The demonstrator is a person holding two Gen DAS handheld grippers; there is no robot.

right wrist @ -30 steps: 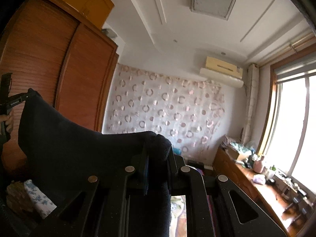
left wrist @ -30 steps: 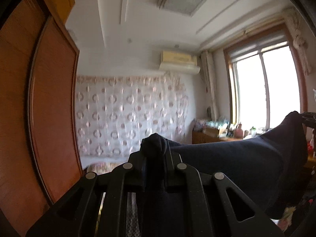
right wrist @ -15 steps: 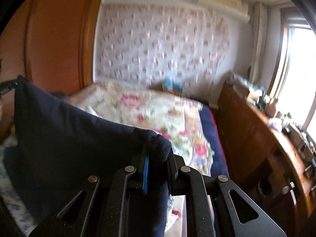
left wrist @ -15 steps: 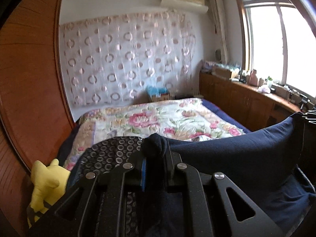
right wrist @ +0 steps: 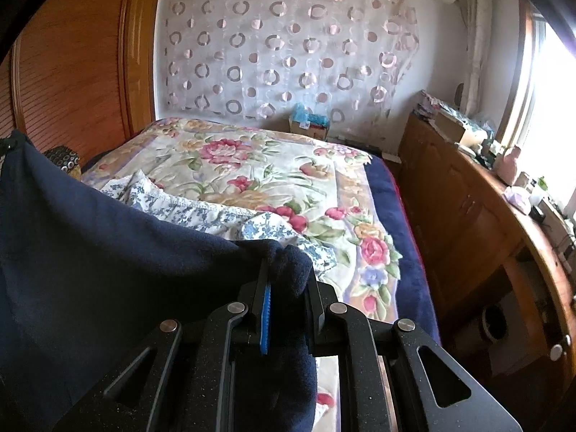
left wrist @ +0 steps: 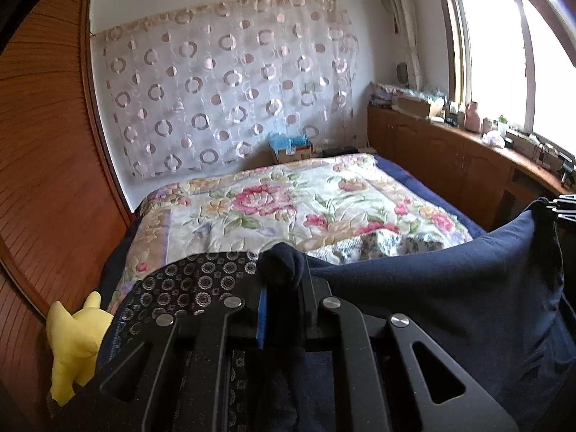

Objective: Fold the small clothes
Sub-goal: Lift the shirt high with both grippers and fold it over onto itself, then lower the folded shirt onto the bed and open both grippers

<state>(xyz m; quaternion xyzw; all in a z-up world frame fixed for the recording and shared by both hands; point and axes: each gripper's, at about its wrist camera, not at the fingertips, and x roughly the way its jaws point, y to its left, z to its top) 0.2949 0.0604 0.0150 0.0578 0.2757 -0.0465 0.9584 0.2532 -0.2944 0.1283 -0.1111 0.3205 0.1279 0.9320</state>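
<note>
A dark navy garment (left wrist: 432,295) hangs stretched between both grippers above the floral bed. My left gripper (left wrist: 282,288) is shut on one corner of it, a bunched tip of cloth poking out past the fingers. My right gripper (right wrist: 286,277) is shut on the opposite corner of the navy garment (right wrist: 90,252). In the left wrist view the right gripper (left wrist: 561,208) shows at the far right edge holding the cloth's top. A blue-and-white floral garment (right wrist: 201,208) lies crumpled on the bed beyond the navy cloth.
The bed has a floral quilt (left wrist: 273,198) over a blue blanket. A black circle-patterned cloth (left wrist: 187,284) and a yellow plush toy (left wrist: 72,338) lie at the bed's left. A wooden wardrobe (left wrist: 43,165) stands left, low wooden cabinets (right wrist: 468,216) right, a cardboard box (left wrist: 291,147) by the curtained wall.
Both grippers have come down and tilted from facing the ceiling to facing the bed, carrying the navy garment with them. Both grips are unchanged.
</note>
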